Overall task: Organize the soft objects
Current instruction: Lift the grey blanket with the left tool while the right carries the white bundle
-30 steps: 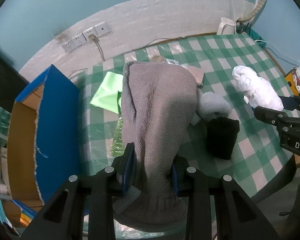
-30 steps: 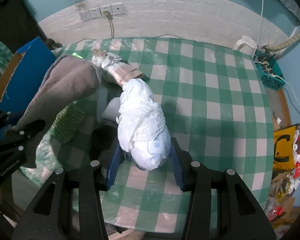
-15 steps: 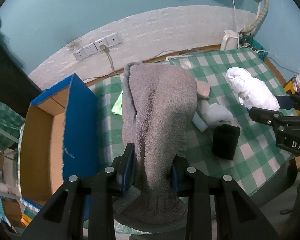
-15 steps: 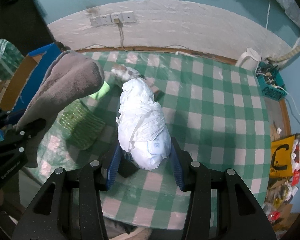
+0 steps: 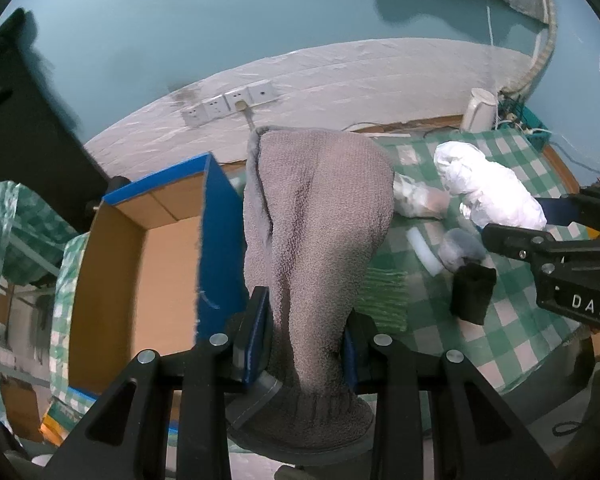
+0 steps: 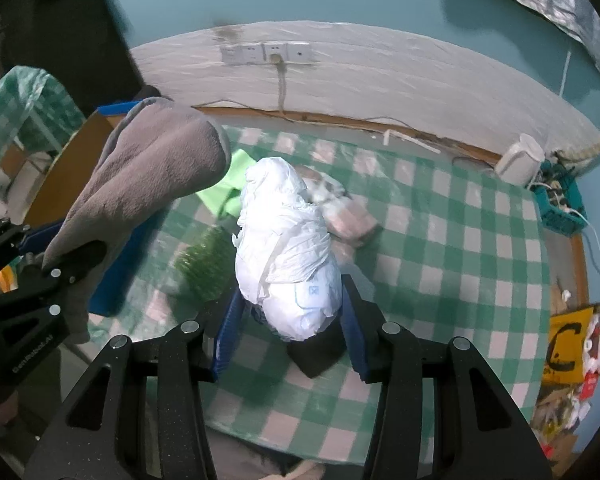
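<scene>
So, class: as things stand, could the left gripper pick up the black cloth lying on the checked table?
Probably not yet. The left gripper is shut on the grey towel, so its jaws are full. The black cloth lies uncovered on the table, but the right gripper, holding the white bundle, hangs close above it.

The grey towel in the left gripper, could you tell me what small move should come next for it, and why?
Probably carry it sideways over the open cardboard box. The left gripper is shut on the grey towel, which hangs clear of the checked table, and the box stands open just beside it. The right gripper holds a white bundle, so it likely follows.
</scene>
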Motion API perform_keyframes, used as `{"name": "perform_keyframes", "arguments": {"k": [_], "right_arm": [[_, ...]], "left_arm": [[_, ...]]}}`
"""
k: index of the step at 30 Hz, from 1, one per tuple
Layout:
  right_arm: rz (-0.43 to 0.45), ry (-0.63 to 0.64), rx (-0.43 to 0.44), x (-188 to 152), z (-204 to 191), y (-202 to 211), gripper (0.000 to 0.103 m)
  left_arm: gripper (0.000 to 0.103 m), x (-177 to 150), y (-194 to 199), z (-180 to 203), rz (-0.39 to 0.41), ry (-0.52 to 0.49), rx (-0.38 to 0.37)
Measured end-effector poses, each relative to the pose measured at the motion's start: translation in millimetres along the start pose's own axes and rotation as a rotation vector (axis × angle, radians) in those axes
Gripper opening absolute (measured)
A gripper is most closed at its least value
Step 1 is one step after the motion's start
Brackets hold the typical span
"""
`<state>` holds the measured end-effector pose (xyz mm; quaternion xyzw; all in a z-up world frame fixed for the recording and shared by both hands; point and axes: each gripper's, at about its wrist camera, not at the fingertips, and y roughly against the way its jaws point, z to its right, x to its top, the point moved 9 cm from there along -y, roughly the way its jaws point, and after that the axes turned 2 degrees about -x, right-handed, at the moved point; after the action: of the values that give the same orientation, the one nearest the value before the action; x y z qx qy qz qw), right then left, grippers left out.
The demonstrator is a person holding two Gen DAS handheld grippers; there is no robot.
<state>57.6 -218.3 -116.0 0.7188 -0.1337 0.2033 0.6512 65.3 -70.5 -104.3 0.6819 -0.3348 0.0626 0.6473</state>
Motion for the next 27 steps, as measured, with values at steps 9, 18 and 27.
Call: {"name": "perform_keyframes", "arguments": {"k": [9, 18, 27], "right_arm": [[0.023, 0.051, 0.042, 24.6, -42.8, 4.3, 0.047], [0.026, 0.115, 0.069, 44.0, -88.6, -1.0, 0.047], [0.004, 0.191, 0.108, 53.1, -143.6, -12.3, 0.047]], "left_arm": [[0.033, 1.9, 14.1, -39.0, 0.035, 0.064, 0.022], [0.033, -4.1, 20.0, -81.8, 0.051, 0.132, 0.064], [0.033, -25.2, 16.6, -128.7, 0.028, 0.206, 0.107]]}}
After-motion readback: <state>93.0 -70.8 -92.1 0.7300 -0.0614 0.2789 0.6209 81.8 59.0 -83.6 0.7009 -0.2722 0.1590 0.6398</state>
